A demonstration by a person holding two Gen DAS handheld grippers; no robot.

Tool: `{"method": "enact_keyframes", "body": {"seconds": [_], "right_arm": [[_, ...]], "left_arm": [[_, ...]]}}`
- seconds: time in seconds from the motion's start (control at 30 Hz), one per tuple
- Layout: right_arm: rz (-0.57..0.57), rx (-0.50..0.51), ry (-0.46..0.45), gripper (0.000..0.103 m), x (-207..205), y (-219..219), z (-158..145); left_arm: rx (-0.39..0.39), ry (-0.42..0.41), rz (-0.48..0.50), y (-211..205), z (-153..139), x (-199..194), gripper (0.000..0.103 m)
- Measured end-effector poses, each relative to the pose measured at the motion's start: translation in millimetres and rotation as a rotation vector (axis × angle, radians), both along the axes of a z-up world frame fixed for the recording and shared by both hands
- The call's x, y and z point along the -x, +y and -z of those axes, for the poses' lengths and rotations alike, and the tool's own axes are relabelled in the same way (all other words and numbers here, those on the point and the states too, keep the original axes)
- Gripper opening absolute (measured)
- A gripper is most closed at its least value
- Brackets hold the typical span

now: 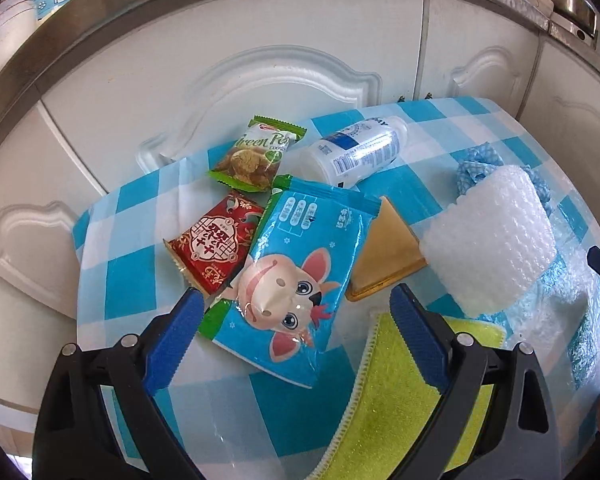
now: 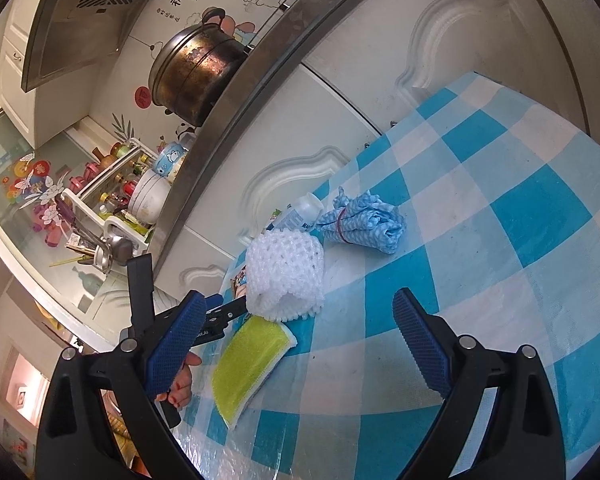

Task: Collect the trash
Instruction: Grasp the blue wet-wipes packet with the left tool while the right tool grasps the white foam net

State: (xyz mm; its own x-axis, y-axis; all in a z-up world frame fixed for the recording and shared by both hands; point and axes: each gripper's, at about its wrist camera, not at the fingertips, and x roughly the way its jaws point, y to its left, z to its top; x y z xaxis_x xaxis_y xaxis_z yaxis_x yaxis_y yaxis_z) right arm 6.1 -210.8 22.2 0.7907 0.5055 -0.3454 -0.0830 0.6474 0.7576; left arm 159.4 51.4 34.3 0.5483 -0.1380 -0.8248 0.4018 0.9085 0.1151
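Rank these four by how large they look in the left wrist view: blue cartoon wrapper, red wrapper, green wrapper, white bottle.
1. blue cartoon wrapper, clearly largest, though it is also nearest the camera.
2. white bottle.
3. red wrapper and green wrapper look about alike; I would not rank them.

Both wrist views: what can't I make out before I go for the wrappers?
- Gold packet, left wrist view: mostly under the blue cartoon wrapper; print unseen.
- Wrappers, right wrist view: hidden behind the white foam net.
- Yellow sponge, left wrist view: cut off by the left claw.
- No trash bin in either view.
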Motion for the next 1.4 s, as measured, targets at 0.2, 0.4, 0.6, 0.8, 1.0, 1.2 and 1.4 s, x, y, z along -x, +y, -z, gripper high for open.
{"method": "enact_keyframes", "body": {"seconds": [0.2, 0.4, 0.6, 0.8, 1.0, 1.2, 1.4], "right_arm": [[-0.01, 0.005, 0.001, 0.094, -1, 3, 1], [-0.014, 0.005, 0.006, 0.094, -2, 3, 2], [-0.021, 0.015, 0.007, 0.094, -1, 6, 2], [-0.027, 0.024, 0.008, 0.094, -3, 7, 2], [-0.053, 0.044, 0.012, 0.093, -6, 13, 2], [-0.069, 0.08, 0.02, 0.093, -9, 20, 1], [-0.098, 0.112, 0.033, 0.093, -16, 28, 1]], "left_arm": [[-0.027, 0.024, 0.014, -3, 9, -17, 0.094], [0.038, 0.024, 0.025, -5, 12, -20, 0.072], [0.061, 0.019, 0.005, -6, 15, -10, 0.053], [0.079, 0.026, 0.013, -13, 13, 16, 0.049], [0.107, 0.034, 0.032, -25, 13, 55, 0.049], [0.17, 0.065, 0.023, -31, 13, 90, 0.049], [0.238, 0.089, -0.007, -33, 13, 117, 0.049]]}}
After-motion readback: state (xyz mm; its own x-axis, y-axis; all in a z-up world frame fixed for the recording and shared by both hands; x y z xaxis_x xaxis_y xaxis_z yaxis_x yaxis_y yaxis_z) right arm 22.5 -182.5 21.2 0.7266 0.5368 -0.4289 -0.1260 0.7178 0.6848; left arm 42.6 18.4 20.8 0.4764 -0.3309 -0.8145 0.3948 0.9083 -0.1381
